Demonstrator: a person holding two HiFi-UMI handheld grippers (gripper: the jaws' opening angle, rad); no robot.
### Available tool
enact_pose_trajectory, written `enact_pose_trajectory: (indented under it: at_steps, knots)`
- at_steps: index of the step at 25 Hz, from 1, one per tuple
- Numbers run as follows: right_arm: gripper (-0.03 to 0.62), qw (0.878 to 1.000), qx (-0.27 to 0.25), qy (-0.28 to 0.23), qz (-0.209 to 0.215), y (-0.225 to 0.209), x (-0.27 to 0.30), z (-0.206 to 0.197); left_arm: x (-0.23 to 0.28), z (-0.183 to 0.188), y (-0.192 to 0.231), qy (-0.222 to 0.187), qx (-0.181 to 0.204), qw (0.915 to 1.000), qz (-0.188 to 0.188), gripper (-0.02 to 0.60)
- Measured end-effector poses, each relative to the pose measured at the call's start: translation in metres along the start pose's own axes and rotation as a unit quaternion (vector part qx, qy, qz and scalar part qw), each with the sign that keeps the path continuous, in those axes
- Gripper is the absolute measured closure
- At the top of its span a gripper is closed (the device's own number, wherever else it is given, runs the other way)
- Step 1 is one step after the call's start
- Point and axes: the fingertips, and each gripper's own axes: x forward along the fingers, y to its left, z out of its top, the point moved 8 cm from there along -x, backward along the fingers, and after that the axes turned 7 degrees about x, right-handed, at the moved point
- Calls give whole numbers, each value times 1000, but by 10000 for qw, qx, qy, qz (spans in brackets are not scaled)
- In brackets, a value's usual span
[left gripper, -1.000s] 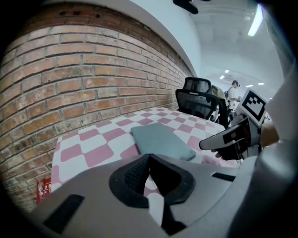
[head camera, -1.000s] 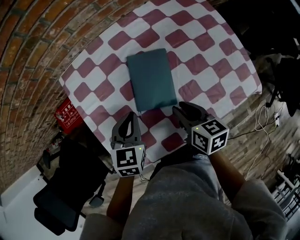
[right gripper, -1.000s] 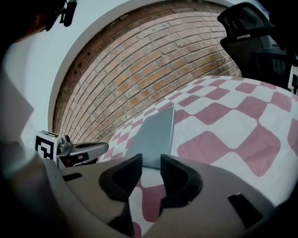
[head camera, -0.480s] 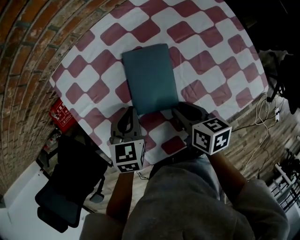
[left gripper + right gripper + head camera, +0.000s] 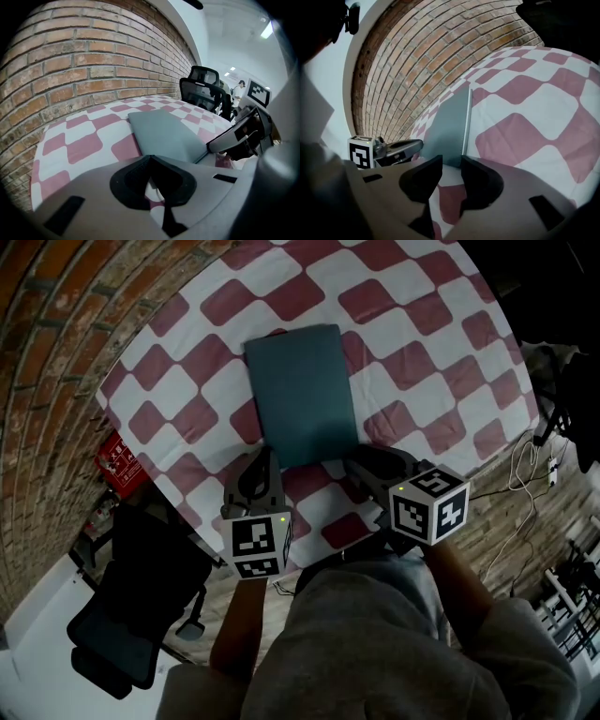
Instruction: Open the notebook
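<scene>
A closed teal notebook (image 5: 300,395) lies flat on the red-and-white checked tablecloth (image 5: 412,362). Both grippers point at its near short edge. My left gripper (image 5: 262,460) sits at the near left corner, its tips together with nothing between them. In the left gripper view the notebook (image 5: 164,133) lies just beyond the left gripper (image 5: 149,158). My right gripper (image 5: 356,457) is at the near right corner with its jaws open and empty. In the right gripper view the notebook (image 5: 450,126) lies just past the right gripper (image 5: 451,160), apart from the pads.
The table's front edge runs right under both grippers. A black office chair (image 5: 122,634) and a red box (image 5: 117,460) stand on the floor at lower left. Cables (image 5: 534,465) trail at the right. A brick wall (image 5: 93,61) borders the table's far-left side.
Both grippers have come down and closer to the notebook's near edge. The right gripper's jaws have spread wider and it has rolled a little. The notebook has not moved.
</scene>
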Motion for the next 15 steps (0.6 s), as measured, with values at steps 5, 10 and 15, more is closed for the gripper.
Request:
enact_pose_trajectory:
  at_steps: [5, 10, 15]
  knots:
    - [471, 9991, 260, 75, 324, -1, -1, 2, 1, 1, 1, 6, -53, 10000, 60, 571]
    - [476, 9982, 555, 82, 233, -7, 5, 1, 1, 0, 3, -32, -42, 10000, 23, 571]
    - [522, 9972, 622, 34, 410, -3, 0, 6, 1, 1, 2, -31, 19, 10000, 59, 571]
